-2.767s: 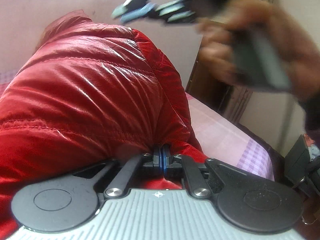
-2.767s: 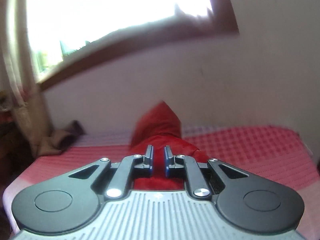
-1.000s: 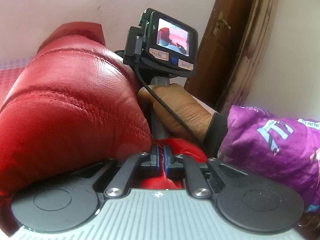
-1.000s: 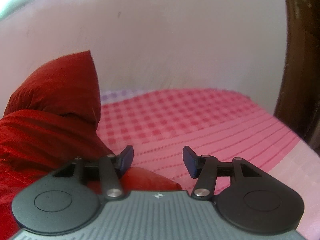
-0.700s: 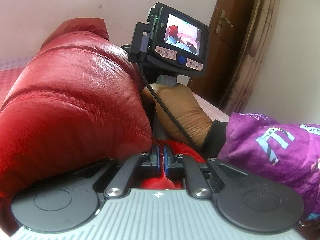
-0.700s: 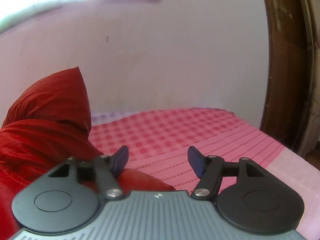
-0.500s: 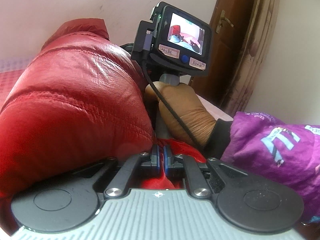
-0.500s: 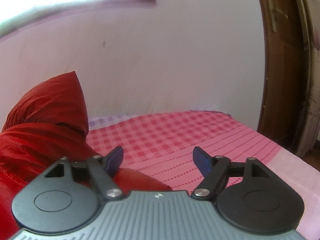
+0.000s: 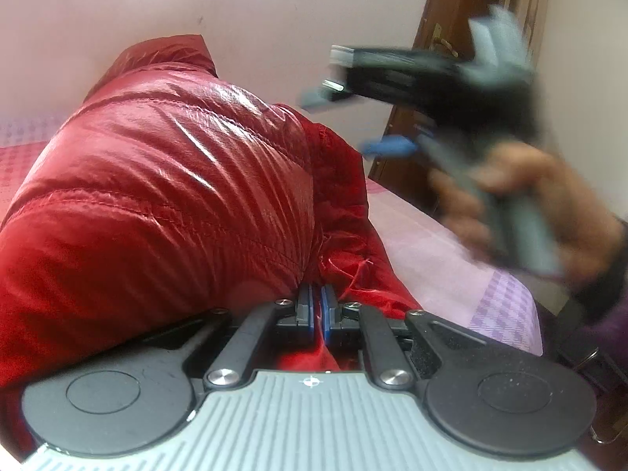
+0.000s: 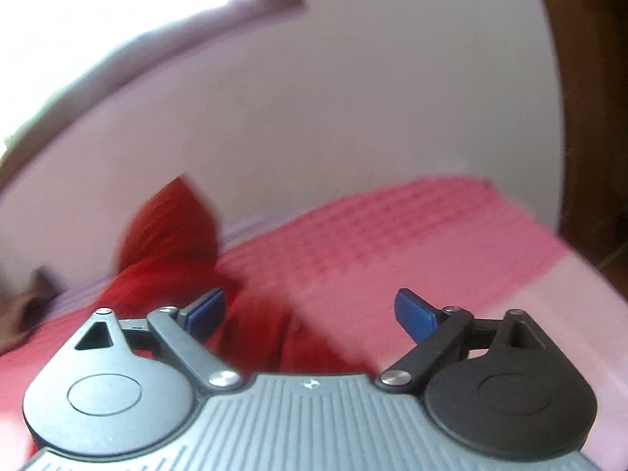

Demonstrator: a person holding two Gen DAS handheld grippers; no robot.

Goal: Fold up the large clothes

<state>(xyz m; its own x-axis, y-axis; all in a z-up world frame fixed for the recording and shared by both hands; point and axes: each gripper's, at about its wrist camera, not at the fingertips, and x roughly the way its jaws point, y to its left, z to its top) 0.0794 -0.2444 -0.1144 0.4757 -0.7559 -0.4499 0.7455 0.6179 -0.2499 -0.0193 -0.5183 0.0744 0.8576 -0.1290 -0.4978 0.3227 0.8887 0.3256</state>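
Observation:
A shiny red quilted jacket (image 9: 165, 180) lies heaped on the bed and fills the left of the left wrist view. My left gripper (image 9: 317, 310) is shut on a pinch of its red fabric at the near edge. In the same view my right gripper (image 9: 349, 117) hangs blurred at the upper right, held by a hand (image 9: 522, 204), apart from the jacket. In the right wrist view my right gripper (image 10: 310, 310) has its jaws still opening wide, nothing gripped between them; the red jacket (image 10: 172, 235) lies below and to the left.
A pink checked bedspread (image 10: 392, 235) covers the bed and ends at a pale edge (image 9: 451, 251) on the right. A brown wooden door (image 9: 443, 55) stands beyond it. A bright window (image 10: 117, 8) sits high in the wall.
My right gripper has opened wide and lifted away from the jacket, swinging up and to the right. The left gripper has stayed put, still pinching the fabric.

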